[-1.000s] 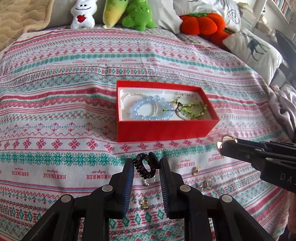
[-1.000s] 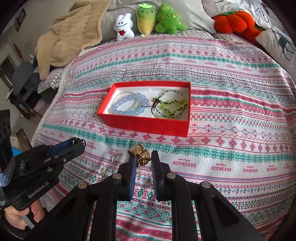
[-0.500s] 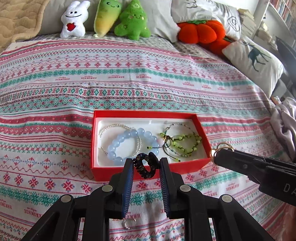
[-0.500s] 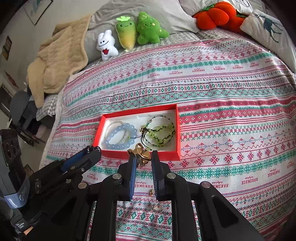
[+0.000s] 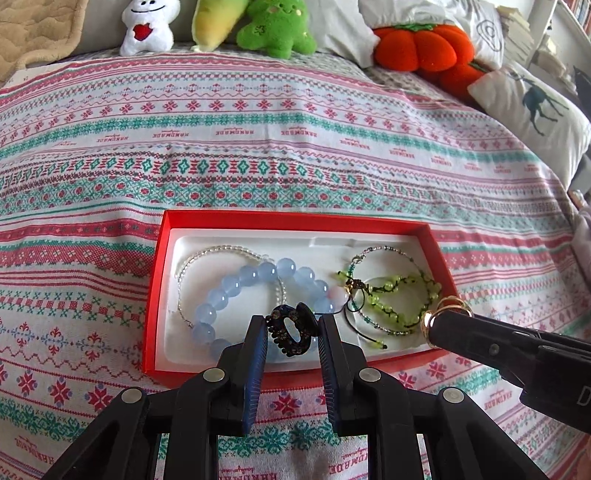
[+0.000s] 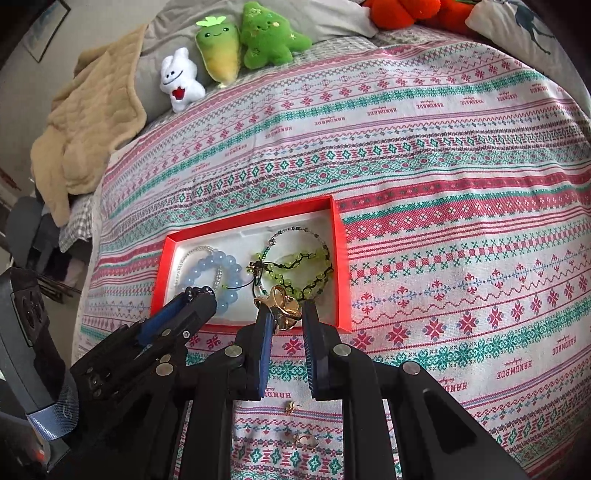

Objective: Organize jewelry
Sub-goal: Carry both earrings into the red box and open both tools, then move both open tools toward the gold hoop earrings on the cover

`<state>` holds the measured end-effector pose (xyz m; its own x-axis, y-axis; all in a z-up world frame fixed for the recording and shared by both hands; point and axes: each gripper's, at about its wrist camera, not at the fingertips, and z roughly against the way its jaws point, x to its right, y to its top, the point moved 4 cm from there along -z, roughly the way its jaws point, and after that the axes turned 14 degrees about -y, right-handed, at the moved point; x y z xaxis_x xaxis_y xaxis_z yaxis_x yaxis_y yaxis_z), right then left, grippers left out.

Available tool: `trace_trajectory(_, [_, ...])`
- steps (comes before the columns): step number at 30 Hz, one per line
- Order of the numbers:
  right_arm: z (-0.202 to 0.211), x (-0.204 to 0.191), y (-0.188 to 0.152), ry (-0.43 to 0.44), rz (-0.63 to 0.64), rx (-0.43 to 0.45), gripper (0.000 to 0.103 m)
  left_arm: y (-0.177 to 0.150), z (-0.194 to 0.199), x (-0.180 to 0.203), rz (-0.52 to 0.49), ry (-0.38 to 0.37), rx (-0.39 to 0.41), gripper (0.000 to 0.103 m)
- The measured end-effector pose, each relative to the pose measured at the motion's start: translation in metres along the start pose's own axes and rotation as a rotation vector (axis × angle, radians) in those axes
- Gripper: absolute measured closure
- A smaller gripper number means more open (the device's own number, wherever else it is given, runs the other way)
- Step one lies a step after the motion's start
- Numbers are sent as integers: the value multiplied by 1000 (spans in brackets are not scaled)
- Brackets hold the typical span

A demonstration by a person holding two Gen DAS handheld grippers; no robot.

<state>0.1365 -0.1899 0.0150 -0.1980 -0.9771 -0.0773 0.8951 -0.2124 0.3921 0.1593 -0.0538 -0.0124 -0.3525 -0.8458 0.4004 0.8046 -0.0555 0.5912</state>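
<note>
A red box point(image 5: 334, 220) point(image 6: 340, 258) with a white lining lies on the patterned bedspread. Inside lie a blue bead bracelet point(image 5: 236, 291) point(image 6: 214, 267), a clear bead bracelet point(image 5: 218, 251) and green bead bracelets point(image 5: 395, 295) point(image 6: 299, 266). My left gripper point(image 5: 293, 328) is shut on a black ring point(image 5: 291, 334), held over the box's near edge. My right gripper point(image 6: 286, 314) is shut on a gold ring point(image 6: 282, 306), over the box's near right part; its tip with the gold ring point(image 5: 445, 312) reaches in from the right in the left wrist view.
Two small gold pieces point(image 6: 291, 407) point(image 6: 306, 439) lie on the bedspread below my right gripper. Plush toys point(image 5: 275, 27) point(image 6: 221, 55), an orange pumpkin cushion point(image 5: 421, 48) and pillows point(image 5: 535, 110) line the far side. A beige blanket point(image 6: 92, 122) lies far left.
Both grippers have moved forward from the loose jewelry on the bedspread to the box, each keeping its ring. The box now sits closer and lower in both views.
</note>
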Motion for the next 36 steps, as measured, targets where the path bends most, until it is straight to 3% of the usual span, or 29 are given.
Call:
trace_trajectory(7, [-2, 1, 1, -8, 6, -2, 86, 0, 0, 1, -14, 3, -7, 75])
trace_trajectory(11, [2, 2, 2, -21, 7, 5, 86, -2, 5, 3, -28, 13, -6, 63])
trace_trajectory(16, [12, 5, 5, -8, -3, 26, 85, -4, 14, 10, -49, 7, -11, 58])
trace_trajectory(18, [17, 6, 4, -10, -1, 32, 83, -6, 19, 13, -58, 7, -14, 50])
trace_trajectory(23, [32, 10, 0, -2, 6, 55, 67, -12, 35, 18, -82, 22, -19, 35])
trace_trajectory(27, [46, 13, -3, 6, 11, 71, 62, -21, 46, 18, -97, 31, -26, 19])
trace_trajectory(32, [60, 18, -11, 18, 4, 86, 48, -36, 54, 15, -66, 37, -57, 14])
trace_trajectory(36, [69, 17, -22, 21, 29, 89, 43, -48, 60, 15, -41, 36, -68, 10])
